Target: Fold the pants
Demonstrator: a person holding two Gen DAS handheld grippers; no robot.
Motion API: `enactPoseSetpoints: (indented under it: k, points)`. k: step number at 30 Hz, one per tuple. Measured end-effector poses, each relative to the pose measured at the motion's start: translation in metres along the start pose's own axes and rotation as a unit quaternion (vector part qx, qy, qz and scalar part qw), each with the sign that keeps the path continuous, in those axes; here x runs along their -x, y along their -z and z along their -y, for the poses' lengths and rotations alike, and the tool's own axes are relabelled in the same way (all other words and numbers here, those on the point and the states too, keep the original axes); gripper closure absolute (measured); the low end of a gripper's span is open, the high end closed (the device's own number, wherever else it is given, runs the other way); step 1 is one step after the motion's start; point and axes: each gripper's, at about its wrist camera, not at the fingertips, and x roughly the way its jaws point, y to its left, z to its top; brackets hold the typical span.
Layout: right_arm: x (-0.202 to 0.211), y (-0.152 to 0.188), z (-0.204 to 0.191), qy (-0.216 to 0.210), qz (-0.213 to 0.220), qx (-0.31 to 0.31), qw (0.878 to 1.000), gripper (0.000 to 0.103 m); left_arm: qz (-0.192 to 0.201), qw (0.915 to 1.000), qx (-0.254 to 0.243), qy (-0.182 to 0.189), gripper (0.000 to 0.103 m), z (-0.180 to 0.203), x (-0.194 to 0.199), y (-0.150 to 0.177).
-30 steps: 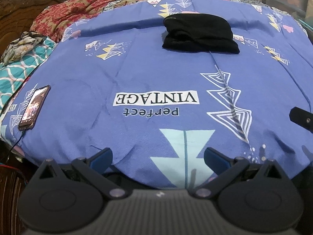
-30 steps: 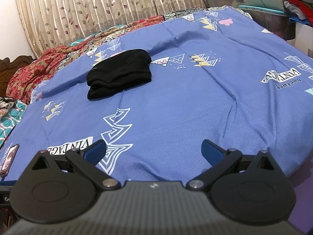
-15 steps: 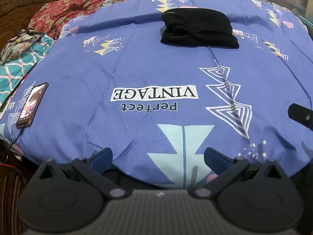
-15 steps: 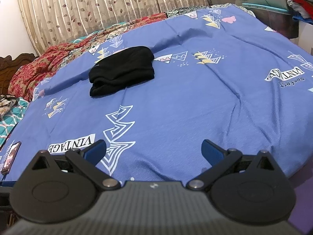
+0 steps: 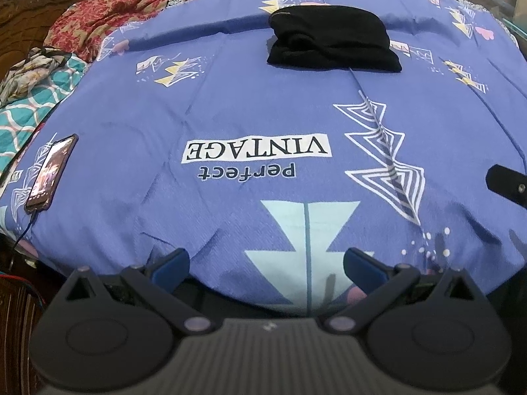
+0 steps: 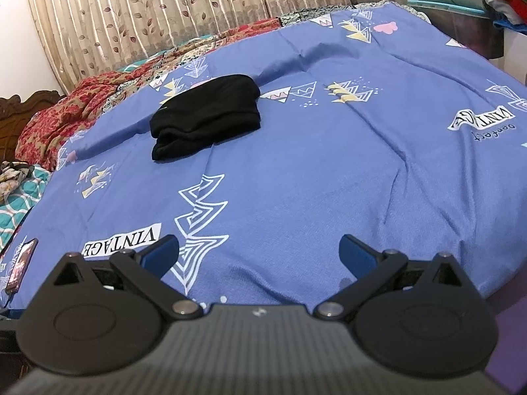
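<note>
**Pants look folded; both tongs empty and spread at the near edge of the bed**

Nearest to me, at 6 o'clock in each wrist view, are my own tools. The left tongs (image 5: 266,265) stand wide, the blue pads well apart, with nothing between them but the blue bedspread (image 5: 230,105) beyond. They touch nothing that I can see. The right tongs (image 6: 258,250) are spread just as wide and are equally empty, hovering at the near edge of the bed. In the left view, a dark piece of the other tool pokes in at 3 o'clock.

Moving outward, a phone (image 5: 51,172) lies on the bedspread at about 9 o'clock in the left view, with a cable trailing from its near end. The middle of the bed carries only the printed pattern and a few shallow creases.

Farther on, toward 12 o'clock in the left view and about 11 o'clock in the right, the black pants (image 5: 332,44) sit as a compact stack, several layers showing along the near edge, well apart from both tongs. I judge the folding itself to be essentially done: the bundle is small, squared off and resting flat. The near edges look slightly uneven, so at most a tidy-up or a final press would remain, though I cannot tell from here if one is needed.

Beyond the pants, a red patterned blanket (image 6: 62,115) is heaped at 10 o'clock, and curtains (image 6: 164,10) hang behind.
</note>
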Motion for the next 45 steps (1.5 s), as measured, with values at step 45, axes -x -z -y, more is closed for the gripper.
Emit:
enactPoseSetpoints:
  k: [45]
  points:
    - [-0.004,-0.002,0.011,-0.004,-0.008,-0.006,1.000,0.000,-0.010,0.9999,0.004,-0.008,0.000,-0.005,-0.009,0.003]
